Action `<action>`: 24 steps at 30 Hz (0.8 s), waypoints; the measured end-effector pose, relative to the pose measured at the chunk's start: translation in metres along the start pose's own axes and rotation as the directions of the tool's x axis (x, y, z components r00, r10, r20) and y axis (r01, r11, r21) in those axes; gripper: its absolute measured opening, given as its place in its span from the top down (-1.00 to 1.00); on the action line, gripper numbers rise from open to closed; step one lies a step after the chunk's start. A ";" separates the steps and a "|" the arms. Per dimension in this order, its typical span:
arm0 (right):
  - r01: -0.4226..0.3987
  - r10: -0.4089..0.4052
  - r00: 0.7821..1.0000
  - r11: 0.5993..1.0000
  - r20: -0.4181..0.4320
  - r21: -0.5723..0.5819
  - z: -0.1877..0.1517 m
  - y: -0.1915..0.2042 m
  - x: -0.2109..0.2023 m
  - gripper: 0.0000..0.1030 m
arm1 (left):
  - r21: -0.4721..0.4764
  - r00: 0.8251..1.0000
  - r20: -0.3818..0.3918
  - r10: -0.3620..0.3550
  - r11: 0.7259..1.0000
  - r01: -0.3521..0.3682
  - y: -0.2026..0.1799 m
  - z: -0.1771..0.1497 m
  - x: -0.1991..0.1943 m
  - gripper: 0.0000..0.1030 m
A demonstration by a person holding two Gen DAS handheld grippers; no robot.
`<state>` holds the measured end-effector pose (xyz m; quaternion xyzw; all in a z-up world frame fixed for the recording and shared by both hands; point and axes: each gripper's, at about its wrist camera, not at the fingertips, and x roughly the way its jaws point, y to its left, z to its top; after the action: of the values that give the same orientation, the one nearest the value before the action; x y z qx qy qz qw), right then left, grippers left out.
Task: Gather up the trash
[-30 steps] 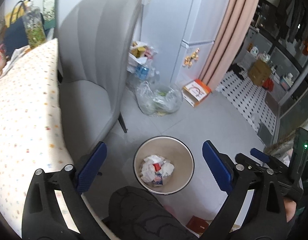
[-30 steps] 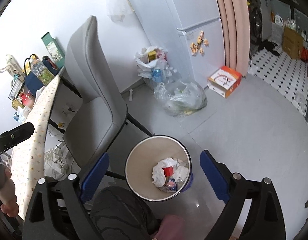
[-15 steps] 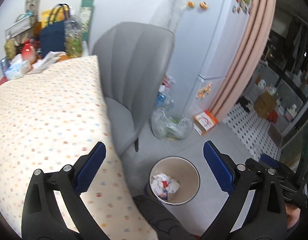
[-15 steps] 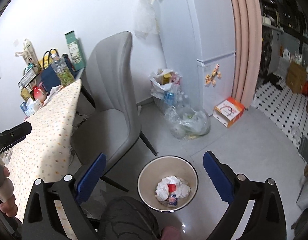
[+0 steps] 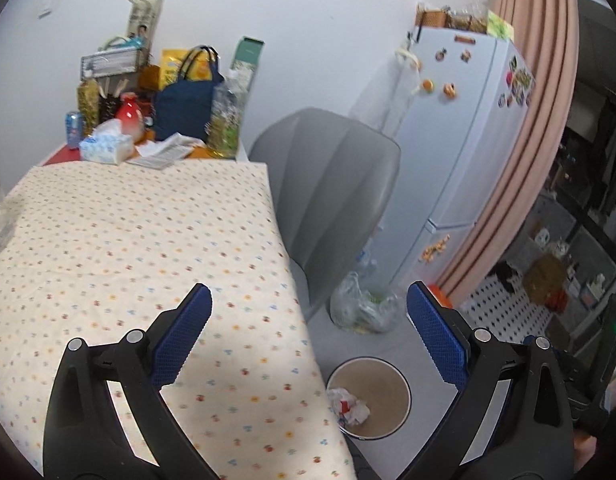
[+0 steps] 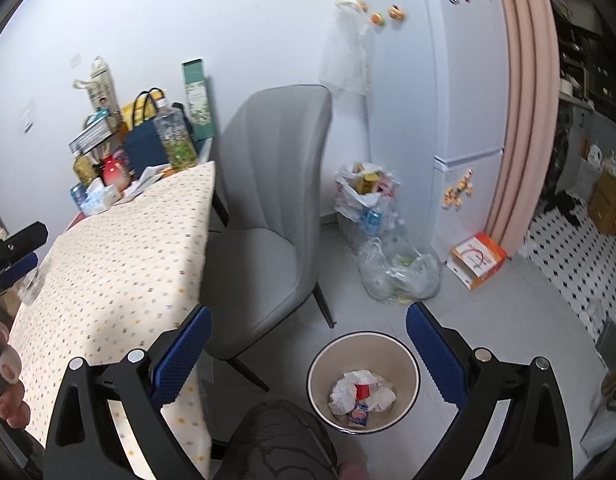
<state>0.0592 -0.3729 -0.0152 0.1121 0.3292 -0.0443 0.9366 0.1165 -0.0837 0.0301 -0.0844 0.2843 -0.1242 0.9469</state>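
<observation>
A round beige waste bin (image 6: pixel 404 350) stands on the grey floor and holds crumpled white paper and a red scrap (image 6: pixel 362 394); it also shows in the left wrist view (image 5: pixel 396 378), partly behind the table edge. My left gripper (image 5: pixel 308 316) is open and empty, held above the dotted tablecloth (image 5: pixel 128 240) near its right edge. My right gripper (image 6: pixel 308 332) is open and empty, held high over the floor between the chair and the bin.
A grey chair (image 6: pixel 276 200) stands by the table. A clear bag of rubbish (image 6: pixel 400 272) and a white bag (image 6: pixel 364 196) sit by the fridge (image 6: pixel 448 120). An orange box (image 6: pixel 476 260) lies on the floor. Bags, bottles and tissues (image 5: pixel 108 146) crowd the table's far end.
Both grippers have risen and tilted up. The left one has moved left over the table, so the bin sits lower and smaller in both views. Both stay open.
</observation>
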 end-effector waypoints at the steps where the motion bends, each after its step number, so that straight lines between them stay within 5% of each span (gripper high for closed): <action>1: -0.008 0.008 1.000 1.000 0.005 -0.009 0.001 0.005 -0.003 -0.85 | 0.005 1.000 0.011 0.011 1.000 -0.011 0.001 0.001 -0.004 -0.88; 24: -0.124 0.140 0.986 0.980 0.093 -0.156 0.003 0.093 -0.075 -0.85 | -0.038 0.983 0.138 0.123 0.992 -0.119 0.052 -0.006 -0.116 -0.88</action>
<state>0.0171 -0.2823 0.0515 0.0609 0.2743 0.0372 0.9590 0.0297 -0.0020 0.0733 -0.0893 0.2233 -0.0561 0.9690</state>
